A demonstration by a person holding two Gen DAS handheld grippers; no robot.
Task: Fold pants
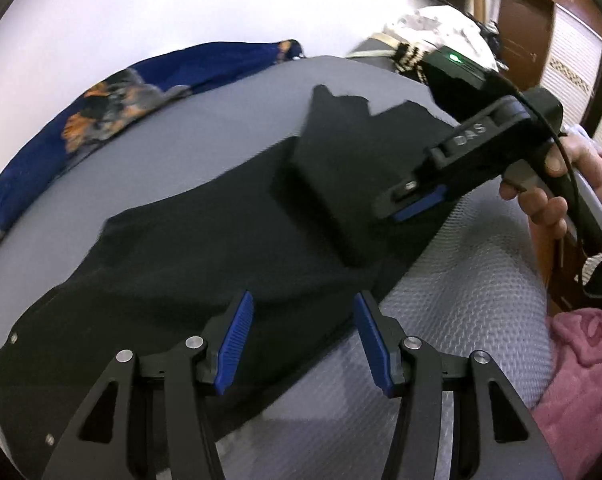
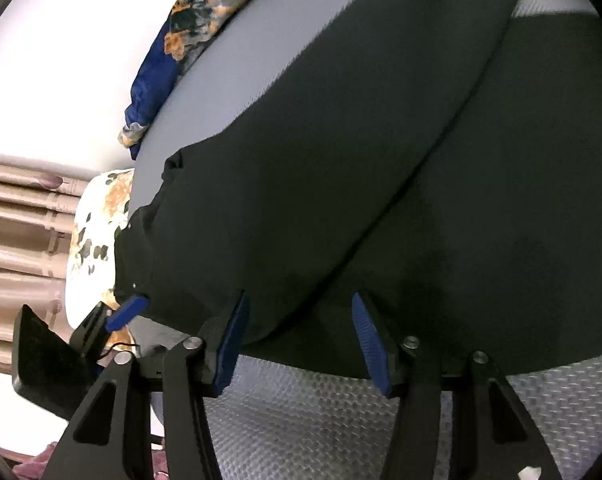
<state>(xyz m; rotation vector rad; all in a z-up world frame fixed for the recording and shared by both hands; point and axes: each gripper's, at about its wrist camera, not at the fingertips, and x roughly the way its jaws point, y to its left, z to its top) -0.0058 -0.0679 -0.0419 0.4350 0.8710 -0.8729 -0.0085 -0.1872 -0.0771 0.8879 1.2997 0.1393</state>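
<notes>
The left gripper (image 1: 303, 336) hangs half open and empty over the near edge of the grey mattress (image 1: 461, 320). Black pants (image 1: 205, 256) sprawl across it, soft and limp; grab the hems. The right gripper (image 2: 299, 340) gapes empty too.

A: What lies at ten o'clock in the left wrist view?

B: A blue blanket (image 1: 113, 92) with an orange and grey print, bunched along the far edge of the grey mattress (image 1: 205, 128).

A: And at two o'clock?

B: A brown wooden wardrobe (image 1: 541, 20). Pink cloth (image 1: 581, 360) sits at four o'clock.

A: In the right wrist view?

B: Beige curtains (image 2: 21, 224) at nine o'clock, beside a white floral pillow (image 2: 97, 236).
</notes>
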